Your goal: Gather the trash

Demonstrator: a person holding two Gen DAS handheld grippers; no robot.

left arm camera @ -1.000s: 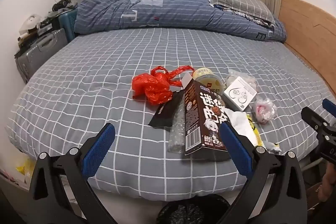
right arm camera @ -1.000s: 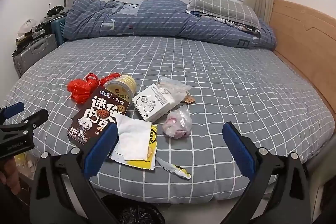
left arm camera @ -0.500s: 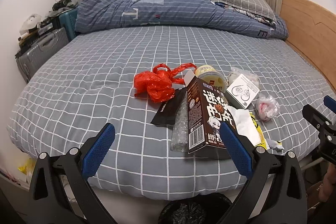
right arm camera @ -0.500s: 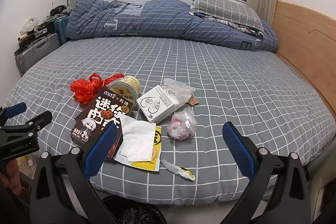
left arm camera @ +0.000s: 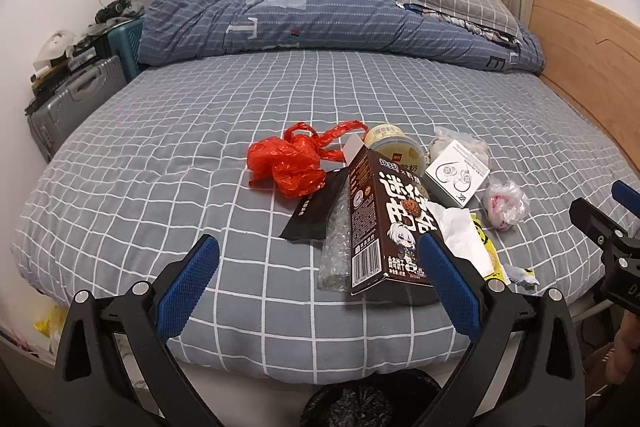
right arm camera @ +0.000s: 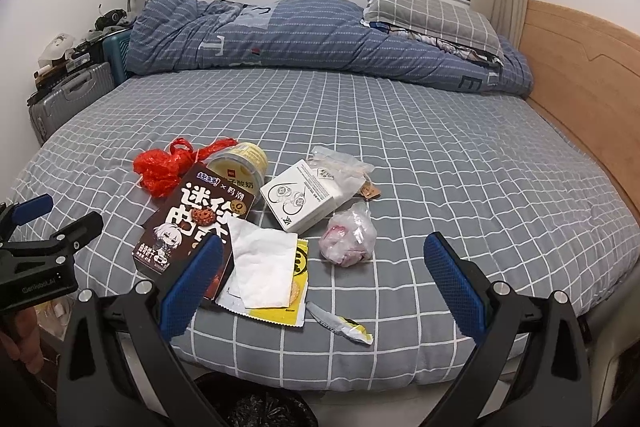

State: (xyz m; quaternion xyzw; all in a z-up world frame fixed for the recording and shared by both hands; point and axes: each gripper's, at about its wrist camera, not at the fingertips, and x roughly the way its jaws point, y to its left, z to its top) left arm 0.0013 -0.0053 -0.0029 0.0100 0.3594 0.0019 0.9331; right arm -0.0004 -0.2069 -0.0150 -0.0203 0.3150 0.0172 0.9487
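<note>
I hold both tongs wide apart and empty at the bed's near edge: left tongs (left arm camera: 320, 279), right tongs (right arm camera: 324, 277). The brown snack box (right arm camera: 192, 223) lies just ahead between them, with the red bag (left arm camera: 286, 165) beyond it. Below, the trash bin (right arm camera: 252, 405) is mostly cut off.

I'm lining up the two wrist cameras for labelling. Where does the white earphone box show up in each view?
Left wrist view: the white earphone box lies right of centre, just right of the brown snack box.
Right wrist view: it lies near the centre, again right of the brown snack box.
Shared landmark: the red plastic bag, left of the snack box in both.
</note>
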